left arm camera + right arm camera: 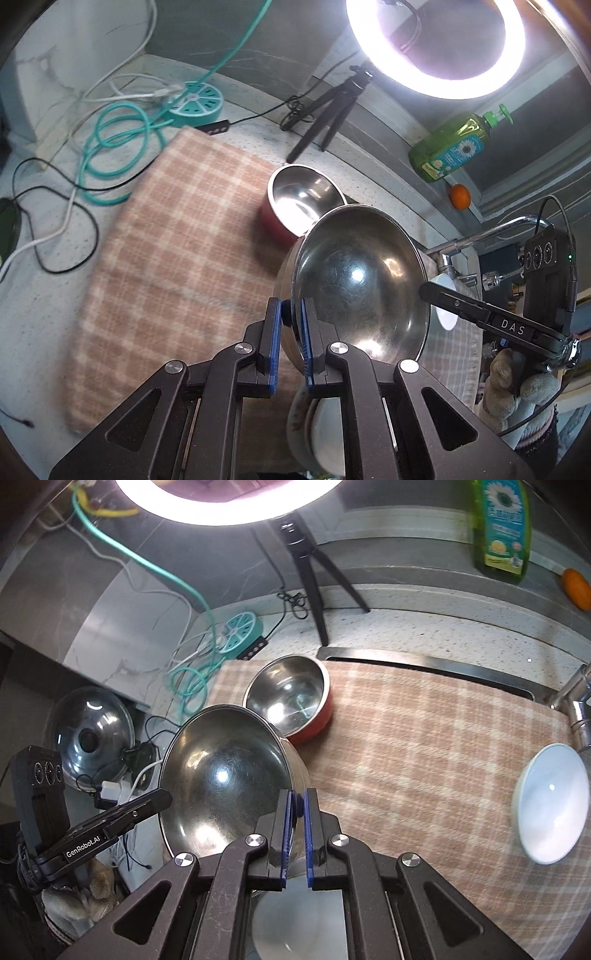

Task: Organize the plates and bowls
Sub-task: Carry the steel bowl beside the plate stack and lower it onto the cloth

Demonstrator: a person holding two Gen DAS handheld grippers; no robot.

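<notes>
On the left, the speckled counter (44, 295) carries a tangle of cables and a teal round power hub (197, 103) near its back edge. Beside them the plaid cloth (166, 258) spreads wide and mostly bare, its left edge near the cables.

The left gripper (291, 314) is clamped on the left rim of a large steel bowl (354, 280), blue pads pinching the wall from inside and outside. The bowl hangs tilted above the cloth, just in front of a red-sided steel bowl (299, 199) standing near the cloth's back edge. The right gripper (295, 805) pinches the opposite rim of the same bowl, jaws closed on it.

Behind stand a tripod (310, 576) with a ring light (436, 48). To the right, a white bowl (550, 805) lies tilted on the cloth near the faucet (576, 701); a green soap bottle (502, 528) and an orange (578, 587) sit on the ledge behind.
</notes>
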